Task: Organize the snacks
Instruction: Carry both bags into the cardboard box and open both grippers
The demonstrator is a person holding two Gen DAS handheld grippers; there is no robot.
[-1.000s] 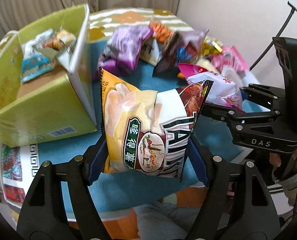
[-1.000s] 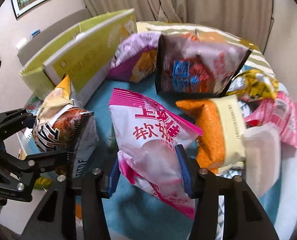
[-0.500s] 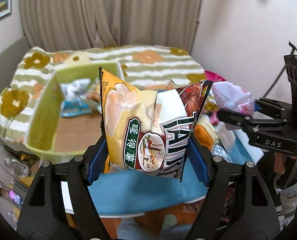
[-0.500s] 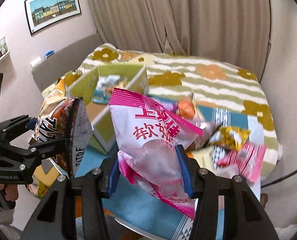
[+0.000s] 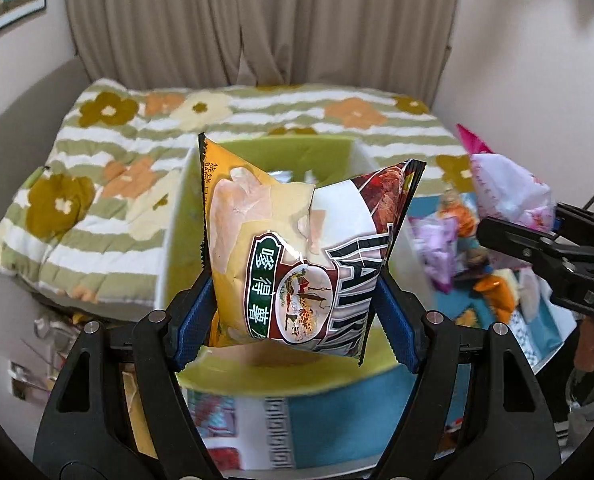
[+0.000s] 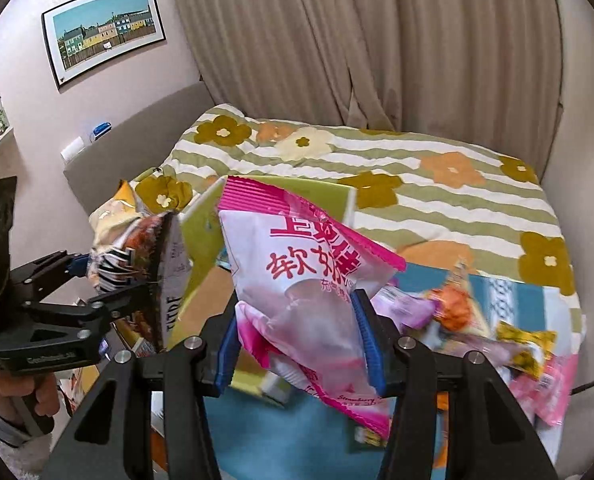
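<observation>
My left gripper point(image 5: 295, 320) is shut on a yellow and brown chip bag point(image 5: 297, 248), held up in the air over the green cardboard box point(image 5: 257, 152). The same chip bag point(image 6: 137, 248) and left gripper point(image 6: 109, 284) show at the left of the right wrist view. My right gripper point(image 6: 299, 344) is shut on a pink and white candy bag point(image 6: 305, 276), which also hangs above the green box point(image 6: 201, 232). That pink bag point(image 5: 505, 192) appears at the right of the left wrist view, in the right gripper point(image 5: 537, 236).
Several loose snack packets point(image 6: 477, 320) lie on the blue table cloth point(image 6: 277, 432) to the right of the box. Behind the table is a bed with a floral striped quilt point(image 6: 417, 184), curtains beyond it. A person's hand point(image 6: 13, 404) holds the left gripper's handle.
Both grippers rose with their bags and swung from the snack pile toward the green box, which now lies under them. Both grips stayed the same.
</observation>
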